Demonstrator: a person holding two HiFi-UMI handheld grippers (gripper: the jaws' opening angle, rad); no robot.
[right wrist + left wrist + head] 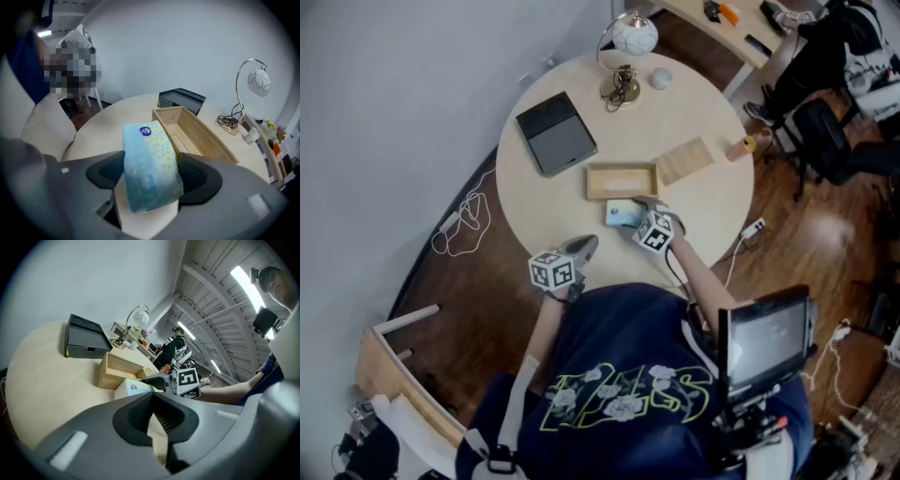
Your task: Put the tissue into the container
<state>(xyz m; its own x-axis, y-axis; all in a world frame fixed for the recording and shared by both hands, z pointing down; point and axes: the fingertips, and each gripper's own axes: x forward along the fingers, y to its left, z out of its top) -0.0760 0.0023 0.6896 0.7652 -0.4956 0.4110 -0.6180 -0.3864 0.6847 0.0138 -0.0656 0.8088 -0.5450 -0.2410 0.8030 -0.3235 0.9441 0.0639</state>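
Observation:
A light blue tissue pack (149, 164) sits between the jaws of my right gripper (151, 177), and both pads press its sides. In the head view the tissue pack (619, 214) and right gripper (632, 216) are just in front of the open wooden container (622, 169), whose inside looks bare. From the right gripper view the container (168, 110) lies straight ahead of the pack. My left gripper (584, 247) hovers at the table's near edge, left of the pack. Its jaws (152, 411) are shut with nothing in them. The left gripper view shows the pack (133, 387) beside the container (112, 376).
A black box (555, 133) lies at the table's left. A wooden lid (685, 160) rests right of the container. A globe lamp (628, 42) and small cup (660, 79) stand at the far side, an orange item (739, 148) at the right edge. Cables (464, 220) trail on the floor.

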